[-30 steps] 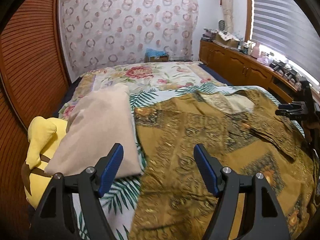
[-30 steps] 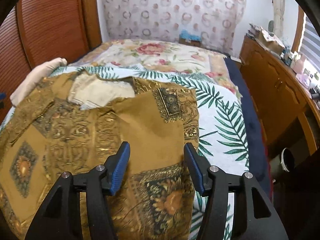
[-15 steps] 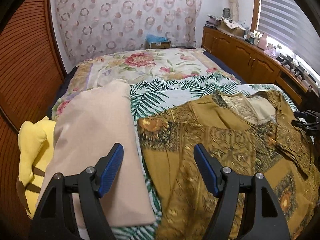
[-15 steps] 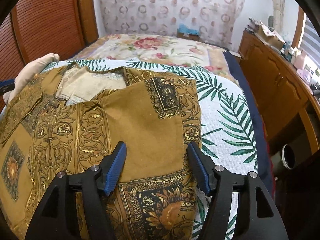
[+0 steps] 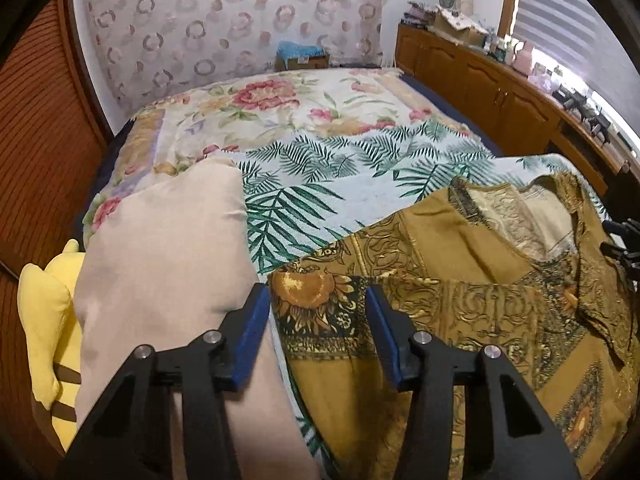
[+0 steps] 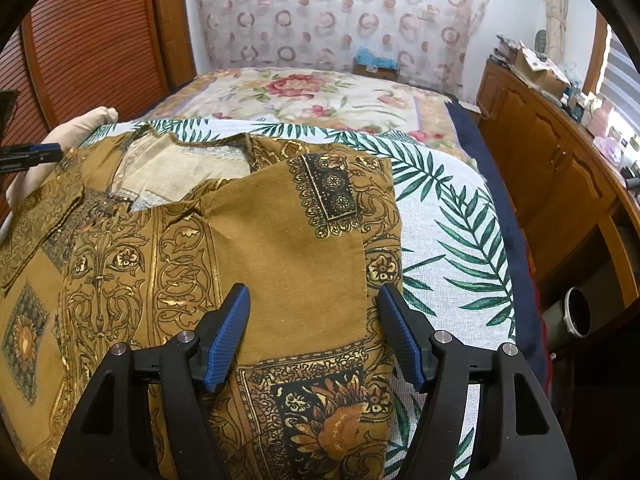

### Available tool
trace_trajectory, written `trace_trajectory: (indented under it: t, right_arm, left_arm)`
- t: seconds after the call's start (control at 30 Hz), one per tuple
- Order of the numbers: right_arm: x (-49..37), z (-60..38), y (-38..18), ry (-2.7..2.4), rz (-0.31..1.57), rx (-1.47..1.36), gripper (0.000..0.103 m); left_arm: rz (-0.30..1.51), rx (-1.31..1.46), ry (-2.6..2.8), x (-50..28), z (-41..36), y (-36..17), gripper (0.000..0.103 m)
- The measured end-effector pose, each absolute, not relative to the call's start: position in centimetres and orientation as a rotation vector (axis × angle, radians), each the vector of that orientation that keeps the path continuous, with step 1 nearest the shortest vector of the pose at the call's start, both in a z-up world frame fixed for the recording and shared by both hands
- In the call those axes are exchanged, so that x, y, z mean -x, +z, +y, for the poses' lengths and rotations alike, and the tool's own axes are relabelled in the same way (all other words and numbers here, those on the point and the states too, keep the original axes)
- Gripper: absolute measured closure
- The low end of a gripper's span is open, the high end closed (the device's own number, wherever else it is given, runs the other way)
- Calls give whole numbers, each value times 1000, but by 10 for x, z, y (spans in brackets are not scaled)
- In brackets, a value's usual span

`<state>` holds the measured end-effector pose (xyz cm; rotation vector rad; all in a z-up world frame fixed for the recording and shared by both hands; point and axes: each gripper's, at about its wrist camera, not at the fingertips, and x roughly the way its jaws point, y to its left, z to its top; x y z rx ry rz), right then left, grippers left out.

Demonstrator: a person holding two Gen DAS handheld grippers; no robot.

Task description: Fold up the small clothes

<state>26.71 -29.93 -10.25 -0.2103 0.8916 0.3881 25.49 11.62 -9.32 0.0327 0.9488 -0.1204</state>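
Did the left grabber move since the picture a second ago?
Yes. The left gripper has slid left toward the beige pillow; it now sits over the mustard shirt's left edge, jaws just been closing, gripping nothing.

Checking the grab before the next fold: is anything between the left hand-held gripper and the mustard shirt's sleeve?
Nothing visible. The left hand-held gripper, its jaws just narrowed yet open, frames the mustard shirt's sunflower sleeve corner; the beige pillow only borders its left finger.

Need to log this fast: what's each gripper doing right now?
Left gripper: open, jaws just closing partway, over the shirt corner, nothing pinched.
Right gripper: open, jaws just opening, holding nothing, over the shirt.
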Motion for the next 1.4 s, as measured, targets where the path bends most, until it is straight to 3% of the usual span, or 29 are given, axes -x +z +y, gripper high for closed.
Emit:
trace_trajectory:
  t: [0.3,0.37,0.47,0.67,0.73,1.07,1.4]
  right_arm:
    - [-268,-299,-102,389,892,211,34]
    - [-268,-298,-102,389,892,210,34]
    - [-268,-299,-102,389,892,211,34]
    - [-268,-299,-102,389,891,212,34]
    - [-268,-298,-102,389,892,212,34]
    - [-268,-299,-102,393,892,206,34]
    - [-298,-322,-85,368,903,166,34]
  left_arm:
    - [995,-36,-145,-264,110,-102,54]
    - [996,-30,-140,-264,113,-100,60]
    - [993,-8,-129,-265,119,-97,61]
    - [993,-68,-111,-265,120,-101,85]
    - [986,-78,-107,-265,123,-100,100]
    - [801,-62,-81,-238,127,-50,103]
    - [735,-33,-140,-215,118,-34,103]
